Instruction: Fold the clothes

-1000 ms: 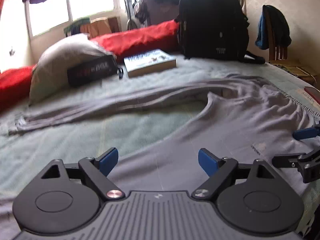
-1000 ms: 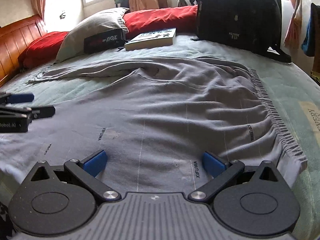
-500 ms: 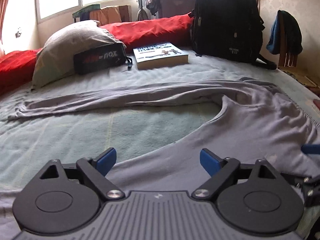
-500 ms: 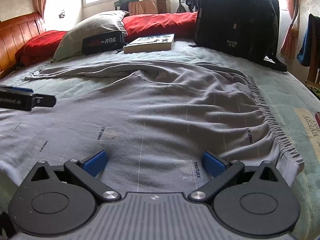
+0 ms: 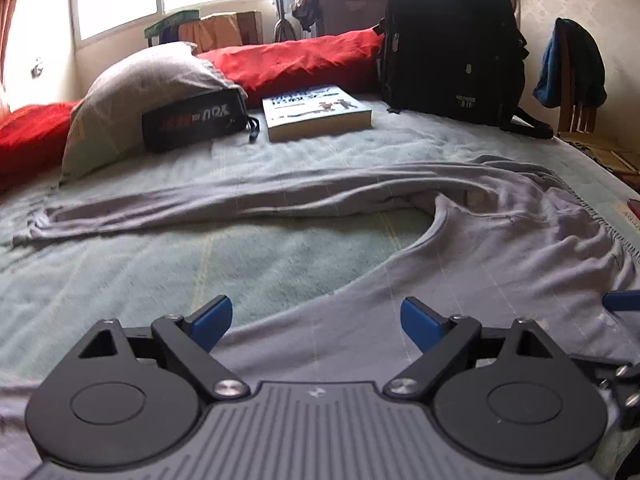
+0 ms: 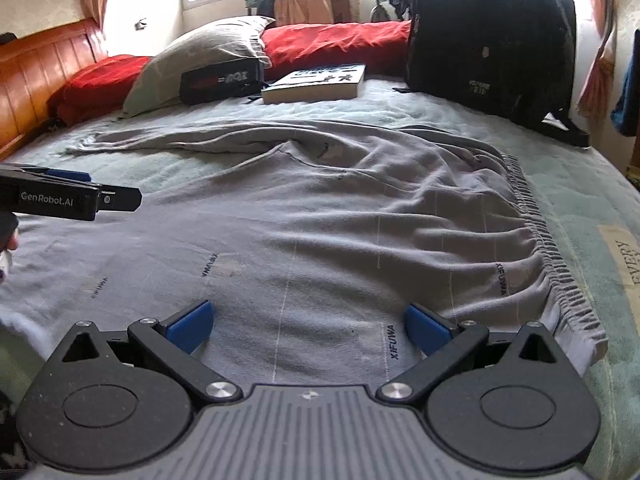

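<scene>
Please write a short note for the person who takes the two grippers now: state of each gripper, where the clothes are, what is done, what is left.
Left gripper: open, empty, over the near leg of the grey trousers.
Right gripper: open, empty, over the same leg near the waistband.
Trousers lie spread on the bed, legs apart, far leg stretched toward the pillow.
Done: nothing folded.
Left: grip the near leg, probably fold it onto the far leg, then fold shorter.

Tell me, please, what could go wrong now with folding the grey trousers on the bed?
Both grippers, left and right, are open over the near leg of the trousers; a shallow grab may catch one layer only. The far leg lies splayed away, so the fold may end uneven. The waistband is bunched and could stay creased.
</scene>
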Demonstrator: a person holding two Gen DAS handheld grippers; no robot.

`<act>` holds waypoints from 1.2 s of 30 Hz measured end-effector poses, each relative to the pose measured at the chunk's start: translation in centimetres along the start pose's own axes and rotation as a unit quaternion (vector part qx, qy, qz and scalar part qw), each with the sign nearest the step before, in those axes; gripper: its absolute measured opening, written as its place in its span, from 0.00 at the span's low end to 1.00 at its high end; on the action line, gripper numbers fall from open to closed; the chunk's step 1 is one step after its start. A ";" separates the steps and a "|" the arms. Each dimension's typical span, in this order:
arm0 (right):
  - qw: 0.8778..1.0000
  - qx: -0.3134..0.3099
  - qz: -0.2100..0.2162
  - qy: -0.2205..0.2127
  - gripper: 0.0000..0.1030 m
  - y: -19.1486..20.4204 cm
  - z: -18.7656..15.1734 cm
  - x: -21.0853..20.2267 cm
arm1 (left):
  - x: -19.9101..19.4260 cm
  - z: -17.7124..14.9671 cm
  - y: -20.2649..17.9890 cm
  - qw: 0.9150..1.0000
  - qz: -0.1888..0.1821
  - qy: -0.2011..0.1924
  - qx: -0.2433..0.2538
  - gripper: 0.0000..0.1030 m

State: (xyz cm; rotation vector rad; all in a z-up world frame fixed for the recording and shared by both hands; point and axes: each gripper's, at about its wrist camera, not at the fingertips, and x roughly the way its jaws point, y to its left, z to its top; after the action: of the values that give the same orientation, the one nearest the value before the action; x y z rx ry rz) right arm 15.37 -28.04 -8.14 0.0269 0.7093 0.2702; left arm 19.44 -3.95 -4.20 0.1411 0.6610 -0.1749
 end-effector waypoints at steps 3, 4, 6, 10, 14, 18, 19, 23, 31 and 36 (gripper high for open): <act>0.999 0.009 0.038 -0.006 1.00 -1.3 1.2 -0.6 | 0.2 0.4 0.1 1.000 0.002 0.000 0.016 0.89; 0.999 0.011 0.051 -0.009 1.00 -1.8 1.8 -0.8 | 0.4 0.6 0.1 1.000 0.000 0.000 0.021 0.89; 0.998 0.001 0.064 -0.010 1.00 -2.7 3.4 -1.0 | 0.8 1.0 0.1 1.000 -0.004 0.000 0.031 0.89; 0.997 -0.037 0.067 -0.016 1.00 -4.6 7.2 -0.4 | 2.2 2.6 -0.1 0.999 -0.026 -0.006 0.046 0.89; 0.997 -0.047 0.058 -0.013 1.00 -7.3 10.6 2.0 | 4.0 5.1 -1.0 0.996 -0.074 -0.014 0.055 0.89; 0.998 -0.053 0.046 -0.002 0.85 -10.2 13.3 5.2 | 6.4 7.8 -3.0 0.989 -0.118 -0.039 0.078 0.89; 0.998 -0.054 0.044 0.001 0.82 -11.0 13.9 6.0 | 7.2 8.4 -3.6 0.988 -0.123 -0.045 0.083 0.89; 0.997 -0.056 0.043 0.001 0.72 -13.5 16.2 8.9 | 10.9 9.7 -5.1 0.986 -0.145 -0.036 0.071 0.88; 0.990 -0.105 0.074 0.048 0.69 -14.2 18.3 16.2 | 12.8 8.2 -5.2 0.985 -0.158 0.045 0.055 0.88; 0.984 -0.140 0.092 0.065 0.54 -13.7 17.5 17.5 | 12.2 8.6 -5.4 0.980 -0.185 0.039 0.059 0.88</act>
State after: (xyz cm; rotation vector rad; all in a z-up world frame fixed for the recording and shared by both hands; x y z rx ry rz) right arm 42.64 -35.67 -7.61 -0.1961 0.7943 0.5521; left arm 32.97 -12.19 -5.44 0.1383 0.7514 -0.5705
